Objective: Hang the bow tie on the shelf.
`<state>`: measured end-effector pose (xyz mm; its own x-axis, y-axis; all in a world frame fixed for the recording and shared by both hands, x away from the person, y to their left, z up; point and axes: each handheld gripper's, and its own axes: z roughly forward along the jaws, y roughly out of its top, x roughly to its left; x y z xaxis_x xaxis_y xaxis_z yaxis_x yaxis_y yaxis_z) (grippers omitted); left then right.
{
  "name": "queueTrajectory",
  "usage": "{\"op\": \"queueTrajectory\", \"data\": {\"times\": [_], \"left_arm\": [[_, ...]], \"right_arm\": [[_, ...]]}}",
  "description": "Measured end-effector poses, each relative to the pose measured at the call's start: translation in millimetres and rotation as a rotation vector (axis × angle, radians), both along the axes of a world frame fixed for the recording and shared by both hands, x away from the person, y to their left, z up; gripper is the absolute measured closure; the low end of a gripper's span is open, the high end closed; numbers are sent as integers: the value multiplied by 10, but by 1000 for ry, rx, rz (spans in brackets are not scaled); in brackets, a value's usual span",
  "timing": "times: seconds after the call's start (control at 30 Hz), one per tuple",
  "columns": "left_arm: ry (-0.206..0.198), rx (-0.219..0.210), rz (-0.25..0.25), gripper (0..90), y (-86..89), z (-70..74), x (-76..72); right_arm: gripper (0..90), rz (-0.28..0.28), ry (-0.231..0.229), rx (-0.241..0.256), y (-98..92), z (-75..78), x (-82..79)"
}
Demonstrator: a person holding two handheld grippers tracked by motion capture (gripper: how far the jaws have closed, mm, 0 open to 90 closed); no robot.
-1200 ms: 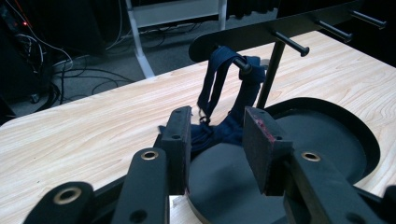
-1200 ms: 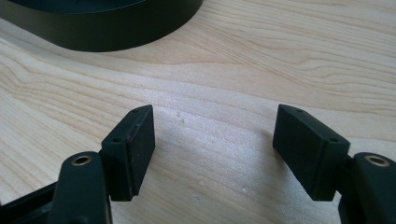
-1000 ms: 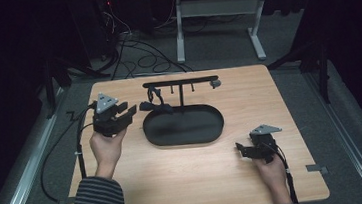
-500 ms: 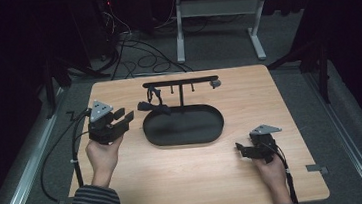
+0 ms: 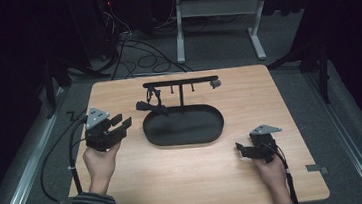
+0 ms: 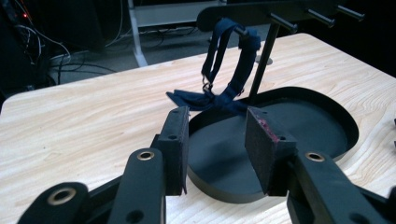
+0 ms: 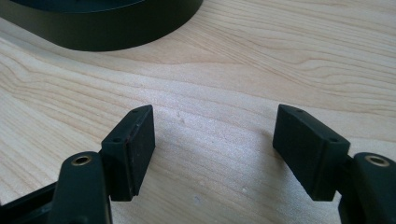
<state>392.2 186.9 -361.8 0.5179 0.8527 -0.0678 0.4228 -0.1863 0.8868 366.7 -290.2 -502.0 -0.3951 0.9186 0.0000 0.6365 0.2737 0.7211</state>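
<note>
A black oval tray (image 5: 186, 129) lies mid-table with a black peg rack (image 5: 181, 82) standing on its far side. A dark blue strap (image 5: 153, 98) hangs from a left peg, its tail resting at the tray's left rim. My left gripper (image 5: 122, 123) is held left of the tray, open, pointing at it. In the left gripper view the strap (image 6: 229, 70) hangs beyond the empty gripper (image 6: 217, 135), above the tray (image 6: 299, 116). My right gripper (image 5: 240, 150) rests low at the tray's near right. It is open wide (image 7: 215, 140) over bare wood, the tray rim (image 7: 116, 30) ahead.
A small grey piece (image 5: 215, 83) hangs at the rack's right end. Cables (image 5: 74, 157) trail from the left gripper off the table's left edge. A white-legged stand (image 5: 216, 23) and floor cables sit beyond the table's far edge.
My left gripper has drawn back toward the near edge and slightly left, away from the strap. The right gripper has stayed still.
</note>
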Motion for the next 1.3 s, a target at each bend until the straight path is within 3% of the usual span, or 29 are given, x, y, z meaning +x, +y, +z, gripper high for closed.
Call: {"op": "queueTrajectory", "data": {"times": [1.3], "left_arm": [[56, -61, -3, 583, 105, -256, -206]], "right_arm": [[310, 0, -2, -4, 4, -1, 0]]}}
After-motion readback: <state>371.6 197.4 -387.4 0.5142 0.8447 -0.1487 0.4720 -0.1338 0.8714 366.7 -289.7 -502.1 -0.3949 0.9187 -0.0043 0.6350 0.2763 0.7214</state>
